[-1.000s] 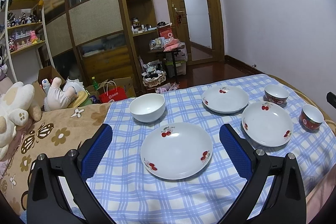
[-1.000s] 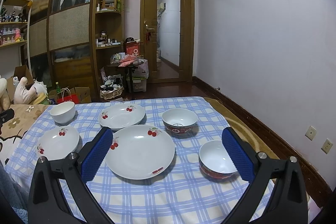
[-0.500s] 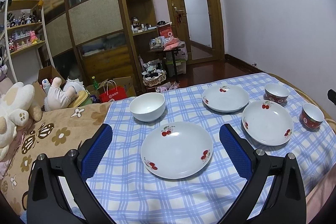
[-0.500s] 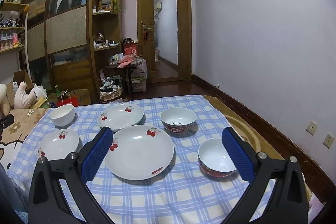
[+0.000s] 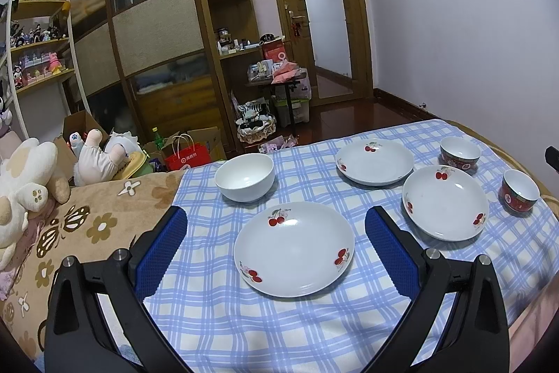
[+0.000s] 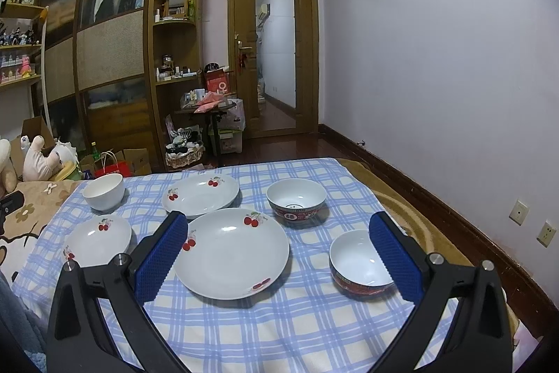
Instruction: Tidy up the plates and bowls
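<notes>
Three white cherry-print plates lie on a blue checked cloth (image 5: 314, 331). In the left wrist view the nearest plate (image 5: 294, 249) sits between the fingers of my open left gripper (image 5: 276, 250), which hovers short of it. A plain white bowl (image 5: 244, 176) stands behind it, two more plates (image 5: 445, 201) (image 5: 374, 161) to the right, and two red-patterned bowls (image 5: 459, 152) (image 5: 520, 194) at the far right. In the right wrist view my open right gripper (image 6: 276, 254) frames the middle plate (image 6: 231, 252); a red bowl (image 6: 361, 263) lies by its right finger, another red bowl (image 6: 296, 201) beyond.
A brown flowered blanket (image 5: 87, 222) with plush toys (image 5: 24, 184) lies left of the cloth. Beyond the bed are wardrobes, shelves, a cluttered small table (image 6: 209, 107), a red bag (image 5: 187, 156) and a door. The cloth's right edge drops off near the wall.
Both grippers stay open with little motion. The right wrist view has shifted slightly, so the dishes sit a bit lower and nearer in it.
</notes>
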{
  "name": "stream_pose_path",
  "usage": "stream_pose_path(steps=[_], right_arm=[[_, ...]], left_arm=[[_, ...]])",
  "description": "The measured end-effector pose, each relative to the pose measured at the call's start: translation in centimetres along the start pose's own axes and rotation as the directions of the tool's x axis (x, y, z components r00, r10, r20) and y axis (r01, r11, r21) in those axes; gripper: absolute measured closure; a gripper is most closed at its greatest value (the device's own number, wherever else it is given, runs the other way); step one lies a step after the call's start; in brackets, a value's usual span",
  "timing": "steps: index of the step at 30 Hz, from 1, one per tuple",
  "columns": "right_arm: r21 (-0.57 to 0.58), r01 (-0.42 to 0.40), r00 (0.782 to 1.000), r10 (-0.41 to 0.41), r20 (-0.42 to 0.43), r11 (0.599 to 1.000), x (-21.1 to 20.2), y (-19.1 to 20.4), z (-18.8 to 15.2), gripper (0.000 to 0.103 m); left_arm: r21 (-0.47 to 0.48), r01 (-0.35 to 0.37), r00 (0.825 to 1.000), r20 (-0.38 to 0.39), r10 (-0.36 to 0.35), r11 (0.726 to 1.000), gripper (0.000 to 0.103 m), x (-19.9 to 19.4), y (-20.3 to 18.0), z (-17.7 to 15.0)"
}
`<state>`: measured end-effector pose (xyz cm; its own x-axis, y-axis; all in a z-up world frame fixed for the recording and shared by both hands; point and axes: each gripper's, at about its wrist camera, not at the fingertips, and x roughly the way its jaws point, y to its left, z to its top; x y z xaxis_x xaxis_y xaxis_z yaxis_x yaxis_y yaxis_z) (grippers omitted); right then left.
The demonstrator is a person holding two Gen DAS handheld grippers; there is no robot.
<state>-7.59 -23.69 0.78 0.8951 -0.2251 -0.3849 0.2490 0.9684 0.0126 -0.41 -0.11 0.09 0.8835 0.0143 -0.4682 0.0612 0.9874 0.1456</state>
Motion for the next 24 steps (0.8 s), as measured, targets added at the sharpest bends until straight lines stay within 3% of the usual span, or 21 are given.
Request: stream_pose_path(steps=[17, 24], right_arm=[[-0.026, 0.002, 1.0, -0.002, -0.007, 1.0, 0.3, 0.2, 0.5, 0.0], [-0.003, -0.05, 0.999, 0.05, 0.003, 0.999, 1.3, 1.5, 2.3, 0.0]], left_arm=[[-0.005, 0.018, 1.0, -0.021, -0.018, 1.0, 0.003, 0.4, 0.6, 0.4], [-0.057, 0.049, 0.993, -0.1, -0.055, 0.997, 0.003, 2.1, 2.0, 2.0]])
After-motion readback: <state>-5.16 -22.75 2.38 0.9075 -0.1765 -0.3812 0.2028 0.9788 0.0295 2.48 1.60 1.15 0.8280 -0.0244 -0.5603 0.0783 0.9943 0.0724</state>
